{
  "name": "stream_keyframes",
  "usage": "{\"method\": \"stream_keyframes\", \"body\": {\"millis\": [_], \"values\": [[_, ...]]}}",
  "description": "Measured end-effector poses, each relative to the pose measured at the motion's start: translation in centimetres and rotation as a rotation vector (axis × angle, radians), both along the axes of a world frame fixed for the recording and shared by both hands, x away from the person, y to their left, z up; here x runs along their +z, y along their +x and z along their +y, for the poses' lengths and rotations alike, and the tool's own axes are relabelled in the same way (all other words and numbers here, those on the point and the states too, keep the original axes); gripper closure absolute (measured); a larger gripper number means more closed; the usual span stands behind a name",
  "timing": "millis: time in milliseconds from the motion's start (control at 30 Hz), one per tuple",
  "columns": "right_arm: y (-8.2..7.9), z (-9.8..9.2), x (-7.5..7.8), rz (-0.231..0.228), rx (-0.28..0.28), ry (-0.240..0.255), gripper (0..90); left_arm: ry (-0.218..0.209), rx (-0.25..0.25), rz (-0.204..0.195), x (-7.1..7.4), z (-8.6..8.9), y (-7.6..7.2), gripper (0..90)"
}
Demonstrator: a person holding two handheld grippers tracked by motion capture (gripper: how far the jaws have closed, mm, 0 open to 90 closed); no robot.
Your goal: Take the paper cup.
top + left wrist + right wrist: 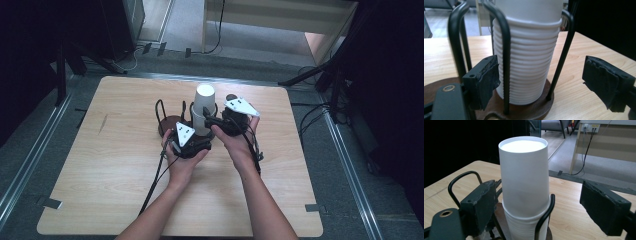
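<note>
Fingers (486, 77) of the left gripper (192, 143) stand apart on either side of the lower, ribbed part of the white cup stack (526, 62), not touching it, and the fingers (480, 205) of the right gripper (220, 121) stand apart too, flanking the smooth upturned top cup (524, 175) with a gap on each side. That stack sits upright in a black wire holder (505, 57) on a round dark wooden base (524, 110), near the middle of the bench (100, 175) and a little toward its far edge. Both hands come in from the near side, the left hand (182, 162) low by the holder's base and the right hand (240, 145) higher beside the stack. A second set of black wire loops (160, 110) rises from the base to the left of the cups. Light wood makes up the bench — pale grain, rounded corners, bare apart from the holder. Around it lies grey carpet (320, 170) with metal floor rails (35, 150) running along both sides, and black cables (310, 117) trail over the floor at the right. Beyond the far edge stands a pale wooden piece of furniture (280, 20) with a cable hanging before it — dark stands and black screens close off the left and right.
</note>
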State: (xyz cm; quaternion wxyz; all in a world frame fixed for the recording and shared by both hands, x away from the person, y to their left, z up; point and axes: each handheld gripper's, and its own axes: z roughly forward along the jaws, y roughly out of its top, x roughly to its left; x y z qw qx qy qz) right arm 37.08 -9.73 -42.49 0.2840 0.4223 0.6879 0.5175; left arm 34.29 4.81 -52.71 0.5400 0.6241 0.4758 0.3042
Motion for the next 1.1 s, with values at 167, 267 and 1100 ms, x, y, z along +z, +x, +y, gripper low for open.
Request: {"method": "stream_keyframes", "body": {"millis": [167,267,1100], "values": [[0.8,0.9,0.0,0.005,0.018,-0.019,16.9,-0.008,0.007,-0.007,0.1,-0.2,0.3,14.2],[1.1,1.3,0.0,0.007,0.020,-0.032,16.9,-0.001,0.014,-0.013,0.0,-0.2,0.4,14.6],[3.9,2.9,-0.9,0.045,0.028,-0.042,17.6,0.012,0.039,-0.022,-0.2,0.4,2.0,30.8]]}}
